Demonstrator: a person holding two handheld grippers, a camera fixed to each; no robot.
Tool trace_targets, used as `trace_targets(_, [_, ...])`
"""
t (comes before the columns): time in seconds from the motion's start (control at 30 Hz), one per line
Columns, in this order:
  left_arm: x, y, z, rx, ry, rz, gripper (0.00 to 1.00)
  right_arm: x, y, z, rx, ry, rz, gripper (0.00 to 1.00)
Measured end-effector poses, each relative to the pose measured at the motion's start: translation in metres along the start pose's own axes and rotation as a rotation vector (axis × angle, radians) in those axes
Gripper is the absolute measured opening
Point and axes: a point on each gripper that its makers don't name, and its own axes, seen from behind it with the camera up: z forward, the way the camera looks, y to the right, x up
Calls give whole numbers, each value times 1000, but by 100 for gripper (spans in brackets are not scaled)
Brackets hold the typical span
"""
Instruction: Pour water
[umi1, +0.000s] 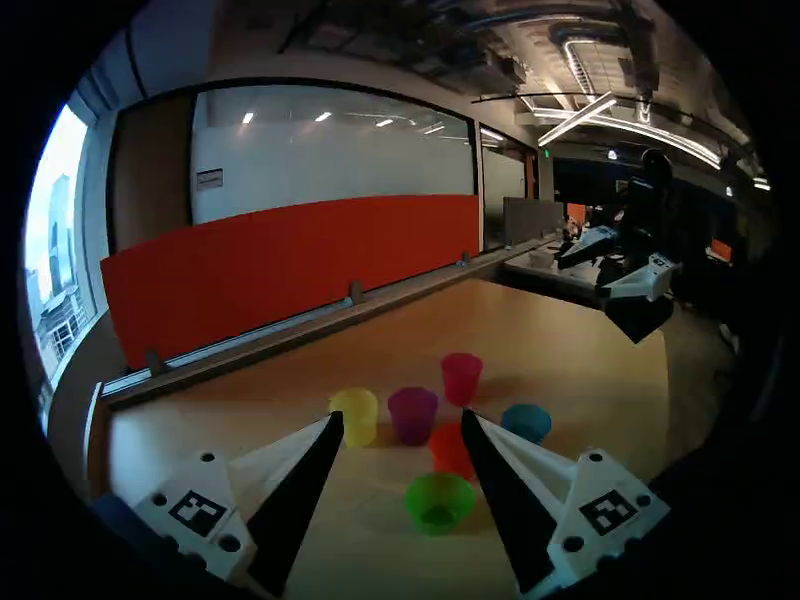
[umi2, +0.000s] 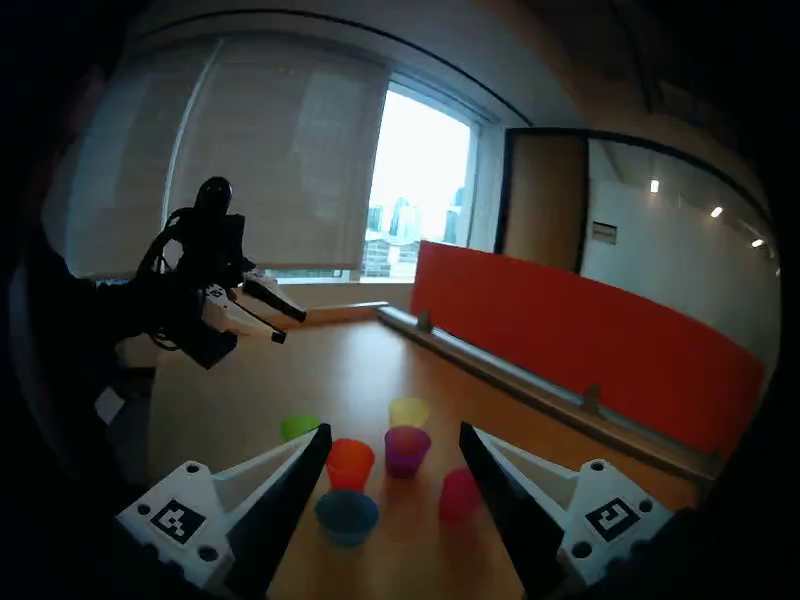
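Six small cups stand upright in a loose cluster on the wooden desk (umi1: 570, 345); whether any holds water cannot be told. Take the purple cup (umi1: 413, 414) as the mark. In the left gripper view the yellow cup (umi1: 355, 415) stands just beside it on the left, the pink cup (umi1: 461, 377) beyond it to the right, the orange cup (umi1: 450, 450) just nearer and to the right, the blue cup (umi1: 526, 422) farther right, and the green cup (umi1: 439, 502) nearest the camera.

The left tongs (umi1: 401, 420) are spread wide with nothing between the fingers, and the purple cup shows in the gap. The right tongs (umi1: 580, 278) hang well beyond it, up to the right above the desk's far side, fingers parted and empty. In the right gripper view they (umi2: 393, 432) gape just as wide.

Behind the purple cup, along the desk's far edge, runs a red partition (umi1: 300, 260).
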Motion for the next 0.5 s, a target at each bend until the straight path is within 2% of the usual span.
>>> trace_targets(0.17, [-15, 13, 4, -40, -43, 44, 87, -10, -4, 2, 18, -24, -9, 99])
trace_targets(0.3, [-25, 18, 7, -50, -73, 74, 87, -20, -7, 4, 33, -43, -5, 99])
trace_targets(0.5, [-44, 24, 11, -76, -125, 69, 87, -37, -9, 7, 49, -72, 9, 99])
